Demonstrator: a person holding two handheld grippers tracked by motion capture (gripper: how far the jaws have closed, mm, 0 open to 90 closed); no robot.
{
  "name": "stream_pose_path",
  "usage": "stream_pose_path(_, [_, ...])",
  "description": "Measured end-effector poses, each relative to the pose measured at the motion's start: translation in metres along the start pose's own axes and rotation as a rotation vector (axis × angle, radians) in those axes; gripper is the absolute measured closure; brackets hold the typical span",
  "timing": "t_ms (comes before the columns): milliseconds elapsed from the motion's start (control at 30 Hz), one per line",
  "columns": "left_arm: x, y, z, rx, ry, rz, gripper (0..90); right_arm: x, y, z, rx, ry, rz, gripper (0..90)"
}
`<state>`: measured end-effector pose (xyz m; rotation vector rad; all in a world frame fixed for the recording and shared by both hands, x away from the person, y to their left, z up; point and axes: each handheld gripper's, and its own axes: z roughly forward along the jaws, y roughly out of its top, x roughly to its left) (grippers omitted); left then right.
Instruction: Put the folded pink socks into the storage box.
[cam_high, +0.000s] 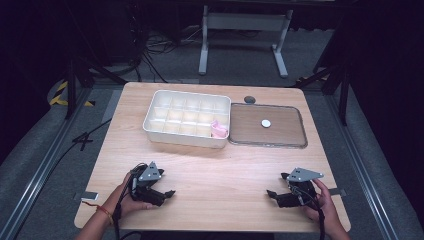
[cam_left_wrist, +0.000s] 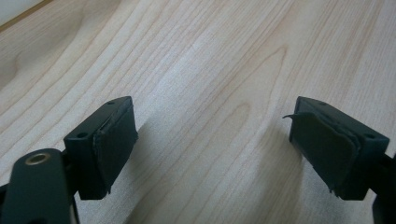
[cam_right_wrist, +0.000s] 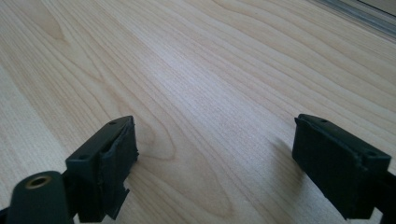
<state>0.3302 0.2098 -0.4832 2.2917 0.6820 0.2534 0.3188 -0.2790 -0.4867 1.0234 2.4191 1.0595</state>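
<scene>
A white compartment box (cam_high: 165, 131) stands at the back middle of the wooden table (cam_high: 210, 165), with something pink (cam_high: 219, 129) in its front right cell. Right of it lies a brown lid or tray (cam_high: 250, 131) with a small white round piece (cam_high: 266, 123) on it. My left gripper (cam_high: 167, 189) rests low on the table near the front left, held by a hand, and stands open. In the left gripper view its jaws (cam_left_wrist: 212, 140) are wide apart over bare wood. My right gripper (cam_high: 276, 187) sits near the front right, open too, with nothing between its jaws (cam_right_wrist: 215, 158).
A small dark round object (cam_high: 249, 99) lies behind the brown tray near the far edge. Metal table legs (cam_high: 245, 35) and cables stand on the grey floor beyond. A strip of tape (cam_high: 90, 196) marks the front left edge.
</scene>
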Motion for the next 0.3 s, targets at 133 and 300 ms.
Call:
stream_pose_path(133, [0.0006, 0.0003, 0.0, 0.002, 0.0, 0.004, 15.1, 0.0, 0.0, 0.0, 0.0, 0.0, 0.0, 14.4])
stream_pose_path(300, [0.0003, 0.0002, 0.0, 0.001, 0.0, 0.0, 15.1, 0.0, 0.0002, 0.0003, -0.001, 0.003, 0.004, 13.8])
